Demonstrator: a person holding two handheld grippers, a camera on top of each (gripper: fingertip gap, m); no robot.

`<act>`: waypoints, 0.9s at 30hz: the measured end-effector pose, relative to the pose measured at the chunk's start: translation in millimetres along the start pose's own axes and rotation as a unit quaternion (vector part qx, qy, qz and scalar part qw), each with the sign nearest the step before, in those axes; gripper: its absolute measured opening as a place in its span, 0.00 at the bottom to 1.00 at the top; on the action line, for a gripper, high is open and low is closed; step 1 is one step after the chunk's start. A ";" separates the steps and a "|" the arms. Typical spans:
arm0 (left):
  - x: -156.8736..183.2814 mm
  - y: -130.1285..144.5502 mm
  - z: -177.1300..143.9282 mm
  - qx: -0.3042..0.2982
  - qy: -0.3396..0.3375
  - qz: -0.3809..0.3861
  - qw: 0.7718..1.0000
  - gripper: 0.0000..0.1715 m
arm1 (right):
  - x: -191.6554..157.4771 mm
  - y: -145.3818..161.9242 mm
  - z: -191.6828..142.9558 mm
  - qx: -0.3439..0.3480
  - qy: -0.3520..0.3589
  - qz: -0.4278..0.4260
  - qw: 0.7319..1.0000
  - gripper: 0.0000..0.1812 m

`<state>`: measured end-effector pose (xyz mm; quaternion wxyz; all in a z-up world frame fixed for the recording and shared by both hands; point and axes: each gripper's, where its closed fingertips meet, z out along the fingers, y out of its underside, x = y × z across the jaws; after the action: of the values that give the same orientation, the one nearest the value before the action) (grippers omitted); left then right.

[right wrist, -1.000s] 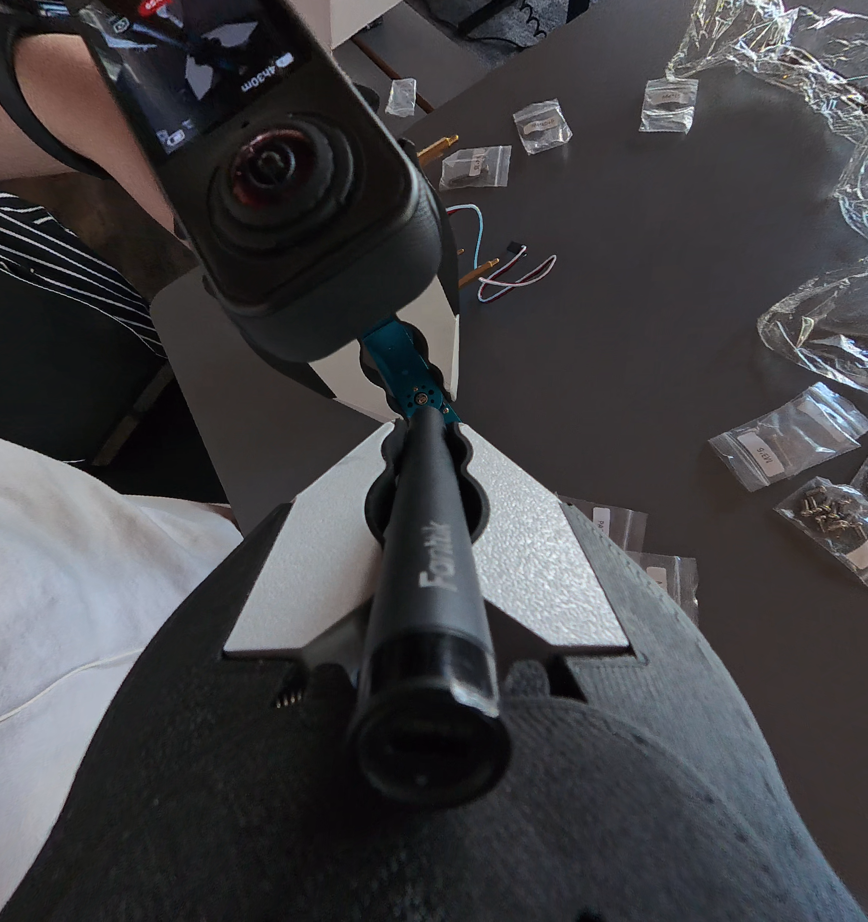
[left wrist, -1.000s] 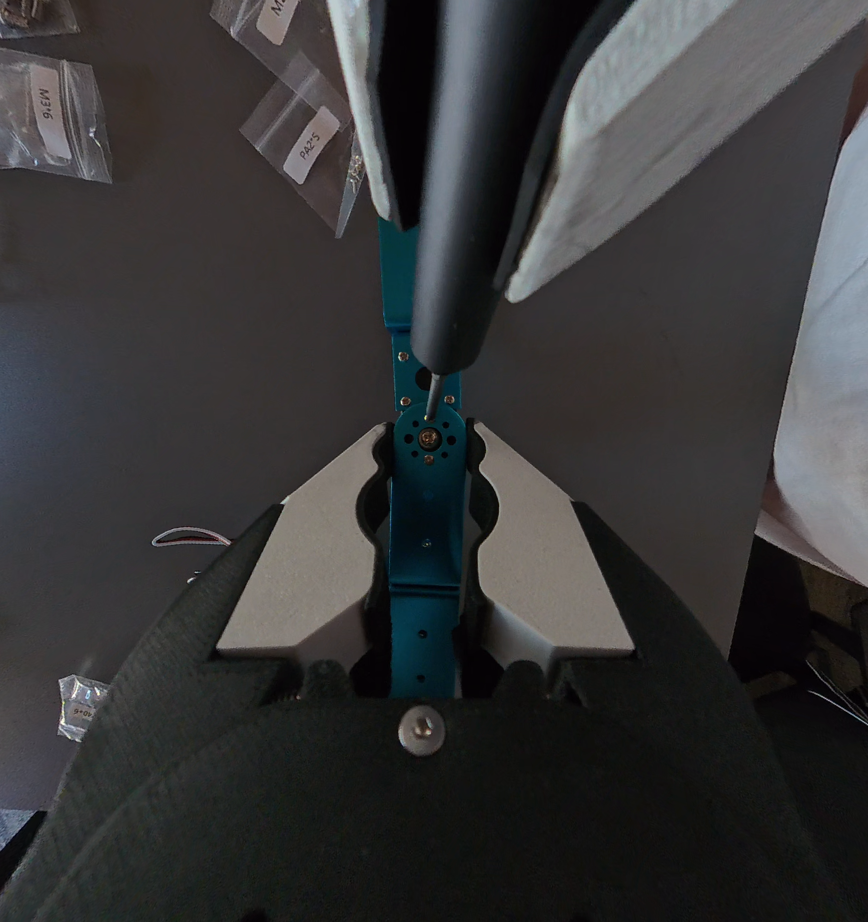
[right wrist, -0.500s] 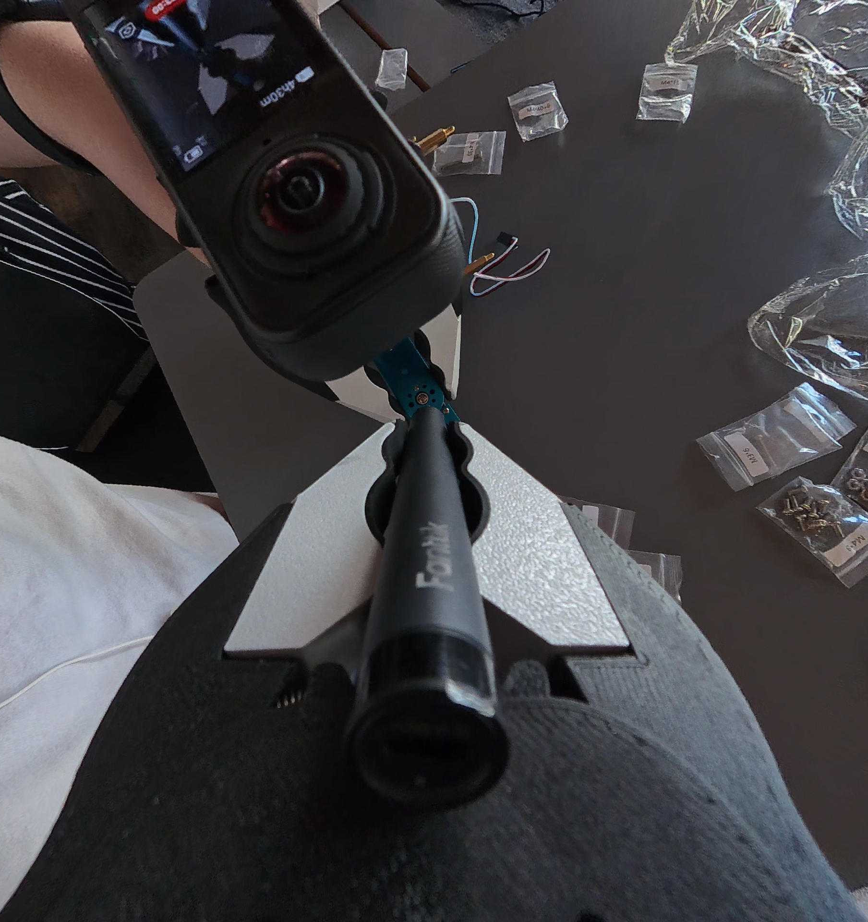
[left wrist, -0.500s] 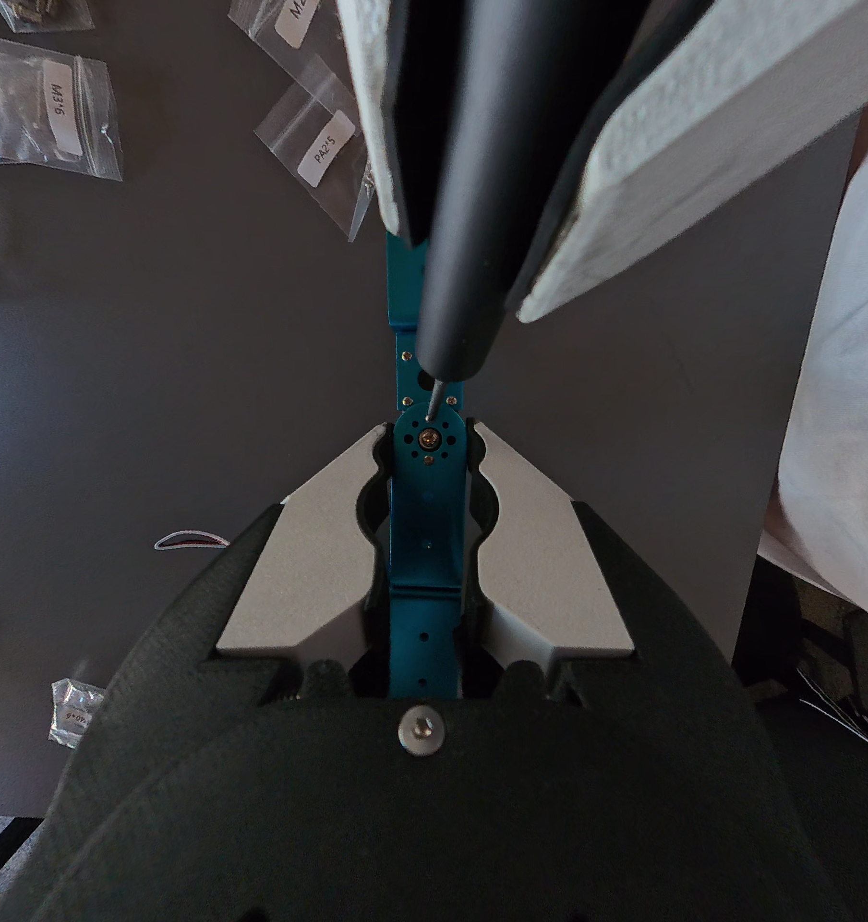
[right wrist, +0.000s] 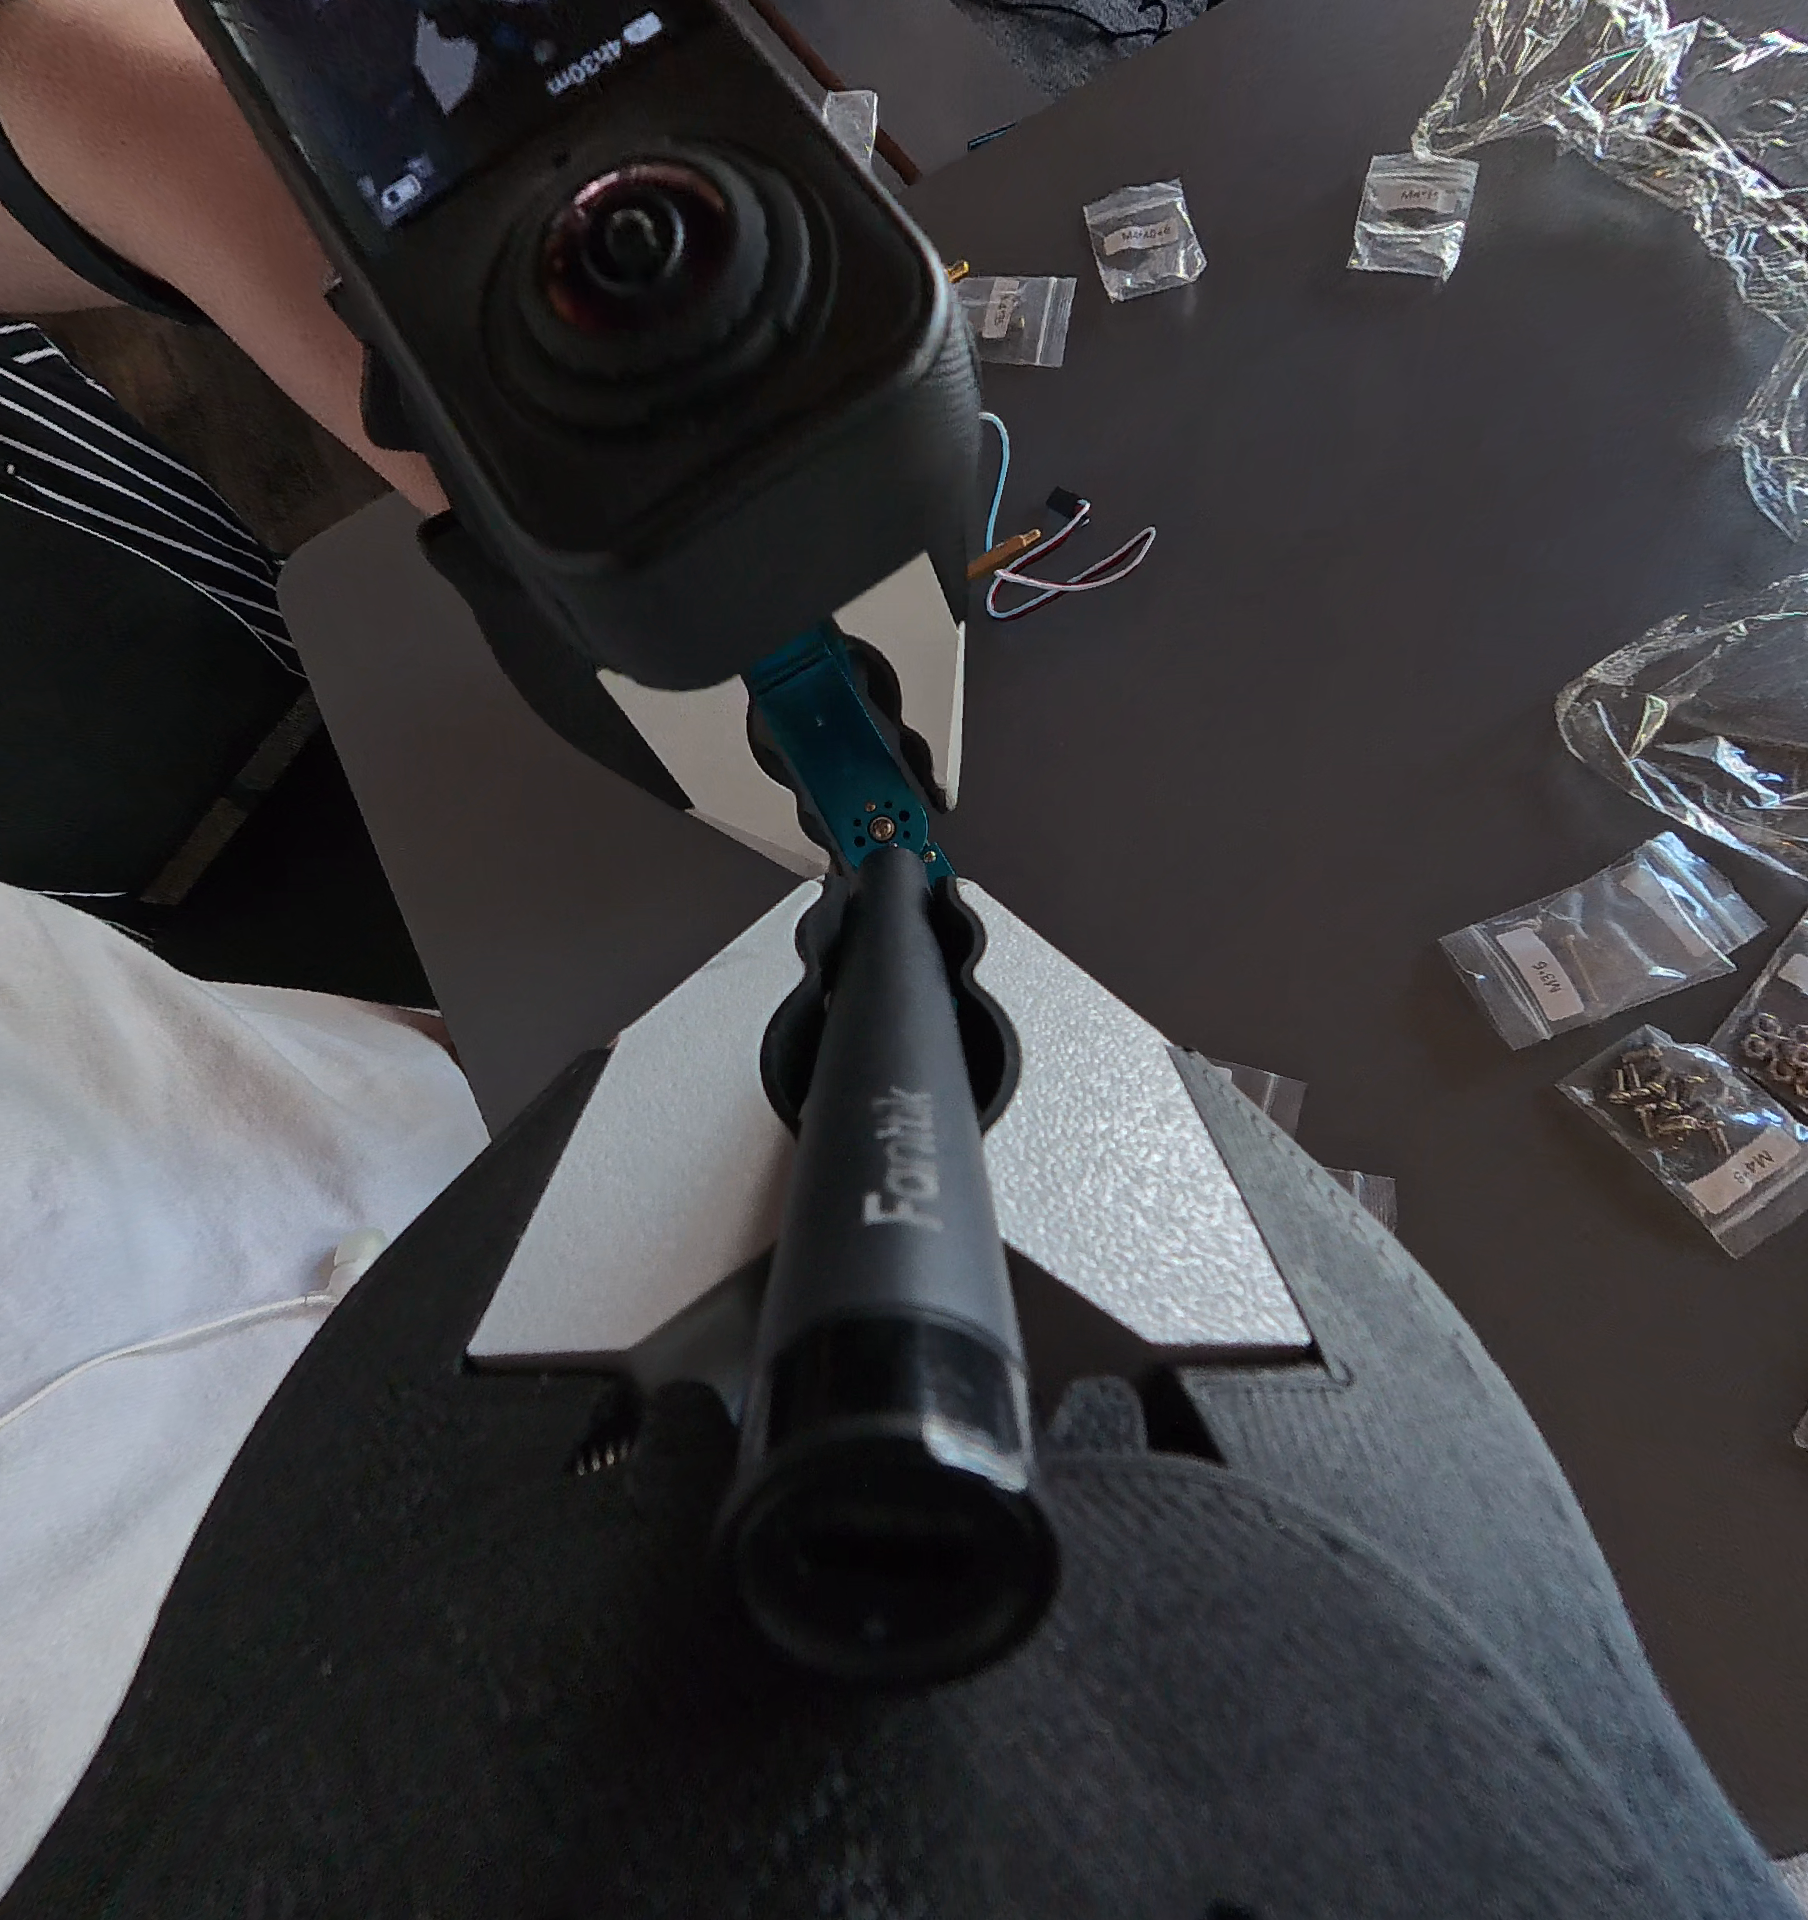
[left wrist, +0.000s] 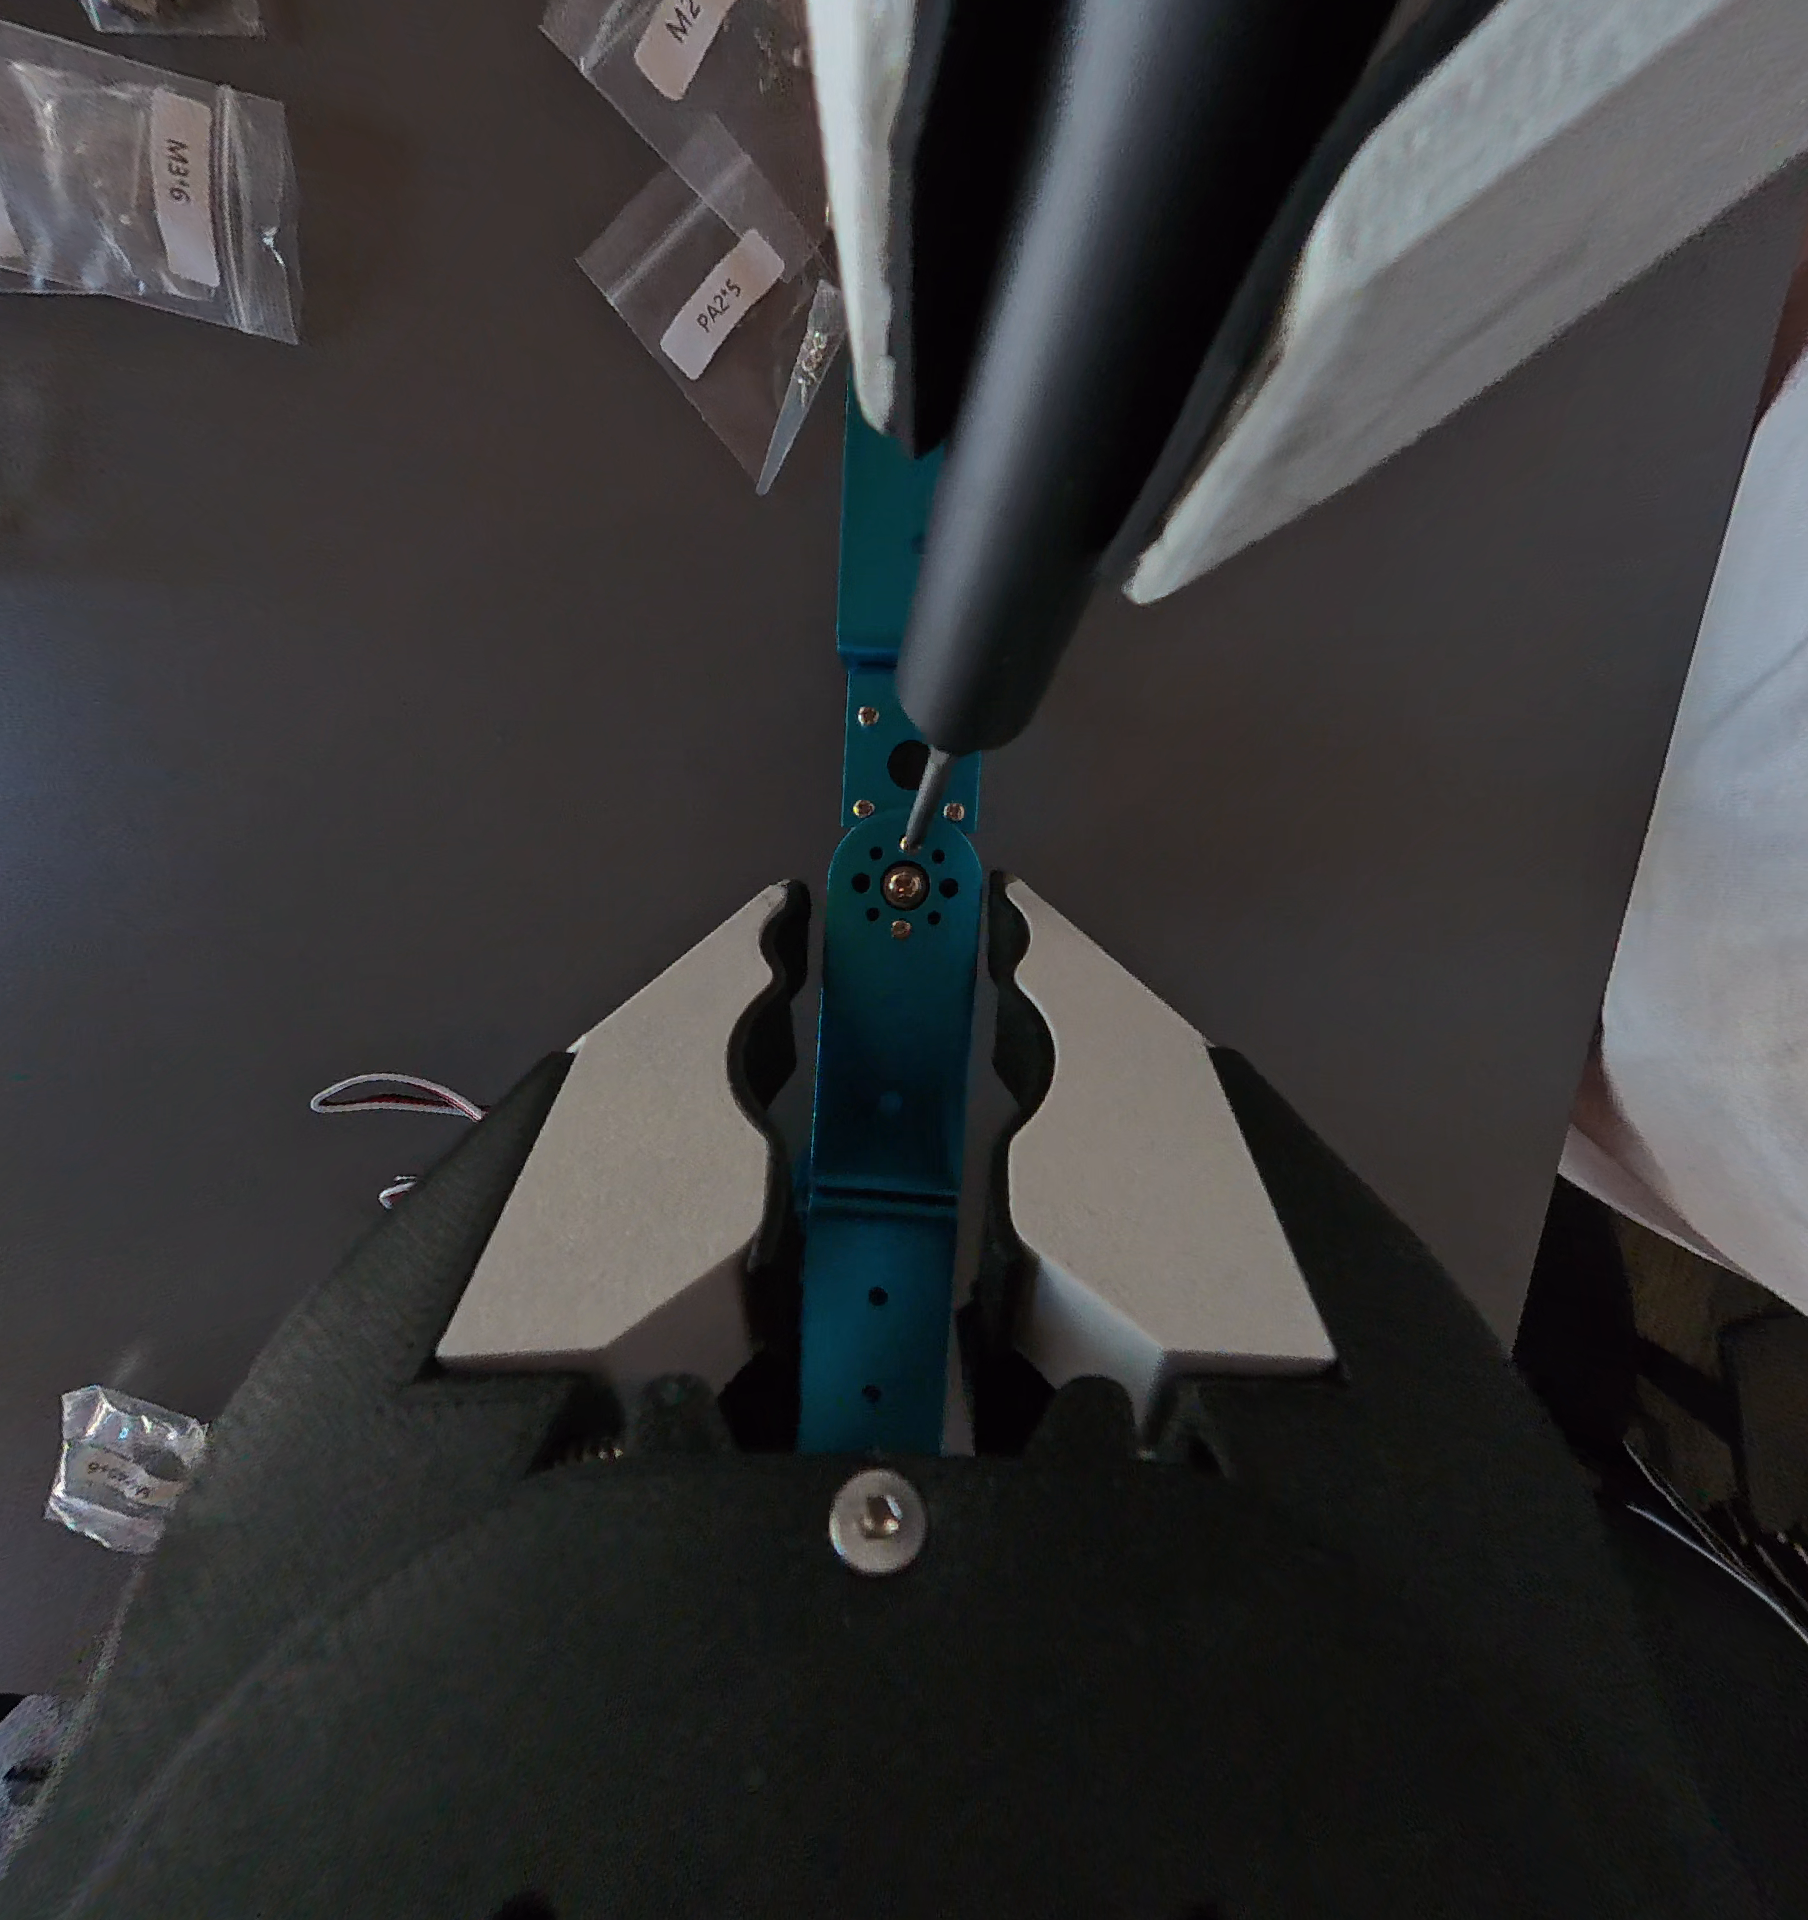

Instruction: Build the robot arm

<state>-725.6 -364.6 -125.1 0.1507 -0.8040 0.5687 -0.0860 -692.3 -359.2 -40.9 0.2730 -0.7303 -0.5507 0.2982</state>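
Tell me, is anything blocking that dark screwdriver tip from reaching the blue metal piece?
Nothing visible does. The right gripper holds the screwdriver, and its thin tip already meets a small hole on the round end of the blue bracket, which the left gripper clamps.

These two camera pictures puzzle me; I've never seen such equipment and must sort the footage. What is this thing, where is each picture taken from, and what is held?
A person holds two hand-held grippers, each with two grey fingers and a camera looking along them. The left wrist view shows the left gripper shut on a teal metal bracket with small holes. The right wrist view shows the right gripper shut on a dark grey pen-shaped screwdriver, whose thin tip meets the bracket's round end by a brass centre screw. The black camera in that view belongs to the left gripper. On the dark table lie small clear labelled bags of hardware, crumpled clear plastic wrap and thin red-and-white wires.
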 end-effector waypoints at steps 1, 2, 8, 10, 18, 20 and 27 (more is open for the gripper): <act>0.8 0.2 0.1 -0.001 0.001 -0.001 1.000 0.21 | -0.1 0.1 0.0 0.000 -0.001 -0.001 1.000 0.11; 1.5 0.7 0.6 -0.005 0.001 -0.001 1.000 0.23 | -0.1 0.2 0.0 0.001 -0.001 -0.001 1.000 0.11; -4.4 4.0 4.7 -0.027 -0.033 0.019 0.999 0.18 | 1.5 -0.1 -0.1 0.003 0.002 -0.006 1.000 0.11; -4.8 3.3 5.0 -0.020 -0.037 0.028 0.999 0.16 | 4.3 1.7 -1.0 0.000 0.010 -0.006 1.000 0.10; -6.7 3.3 1.3 -0.007 -0.039 0.023 0.999 0.16 | 3.1 -0.6 -7.9 0.024 -0.004 -0.008 1.000 0.10; -6.1 3.4 1.3 -0.007 -0.038 0.025 0.999 0.16 | 4.1 -2.1 -9.1 0.027 -0.003 -0.016 1.000 0.10; -5.8 3.9 2.5 -0.015 -0.038 0.028 0.999 0.15 | 4.0 -4.2 -3.8 0.029 -0.017 -0.032 0.999 0.10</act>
<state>-730.2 -360.0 -128.5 0.1628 -0.7923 0.5864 -0.0426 -691.3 -354.6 -35.8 0.2942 -0.6989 -0.5694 0.3174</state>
